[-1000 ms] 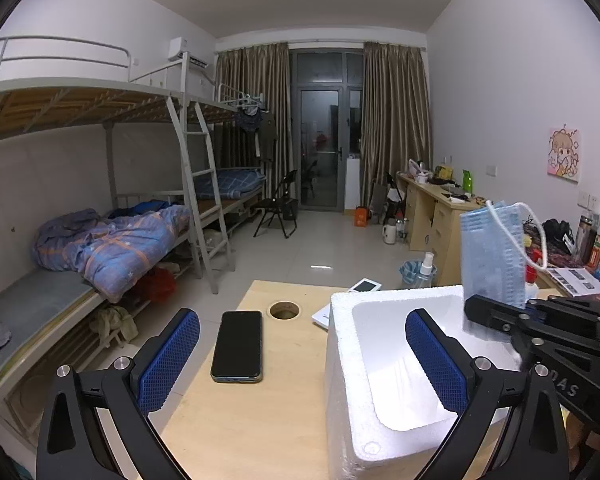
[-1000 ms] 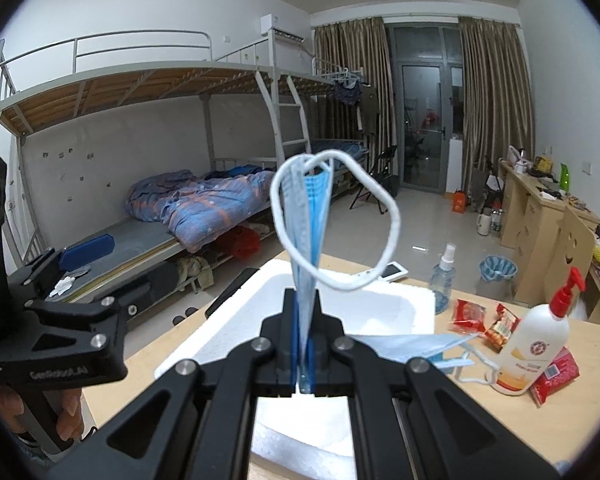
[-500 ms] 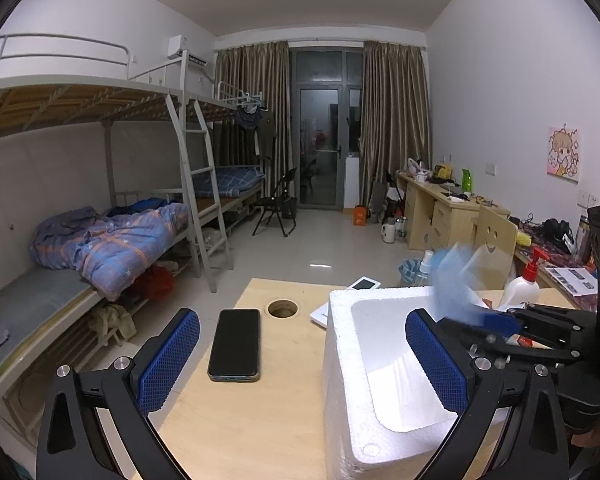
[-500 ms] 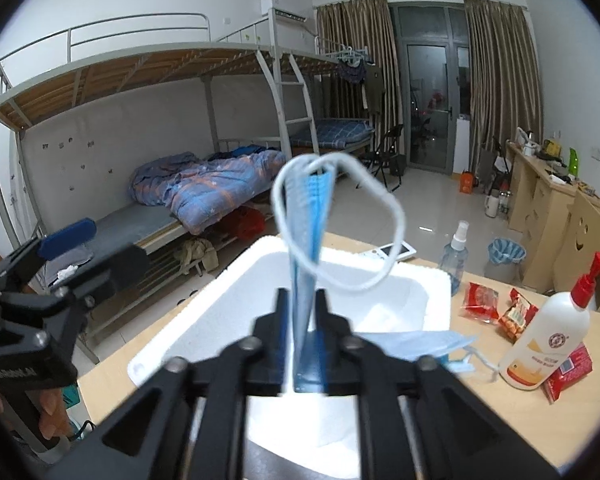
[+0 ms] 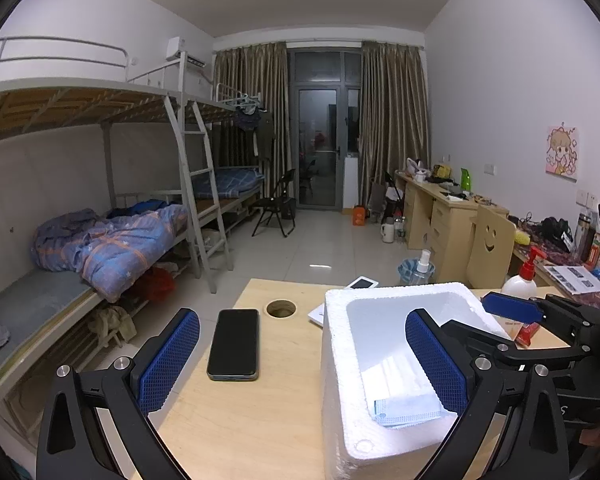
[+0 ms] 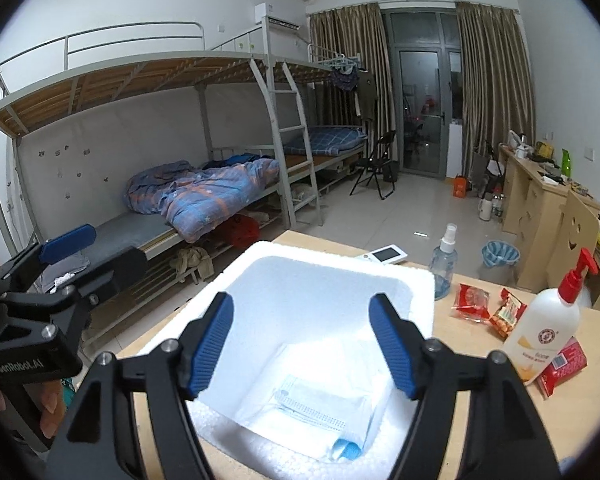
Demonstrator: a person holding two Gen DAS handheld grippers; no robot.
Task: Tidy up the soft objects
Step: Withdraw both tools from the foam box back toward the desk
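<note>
Both the right gripper (image 6: 302,340) and left gripper (image 5: 302,364) hang spread and empty. The masks (image 6: 314,404) lie in the foam box (image 6: 422,280), near its front wall; a careless withdrawal could nudge the light box toward the table's (image 5: 260,420) edge.

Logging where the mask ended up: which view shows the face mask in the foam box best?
The right wrist view: the face mask lies flat on the foam box floor, fully visible. The left wrist view shows only part of it, behind the box wall.
</note>
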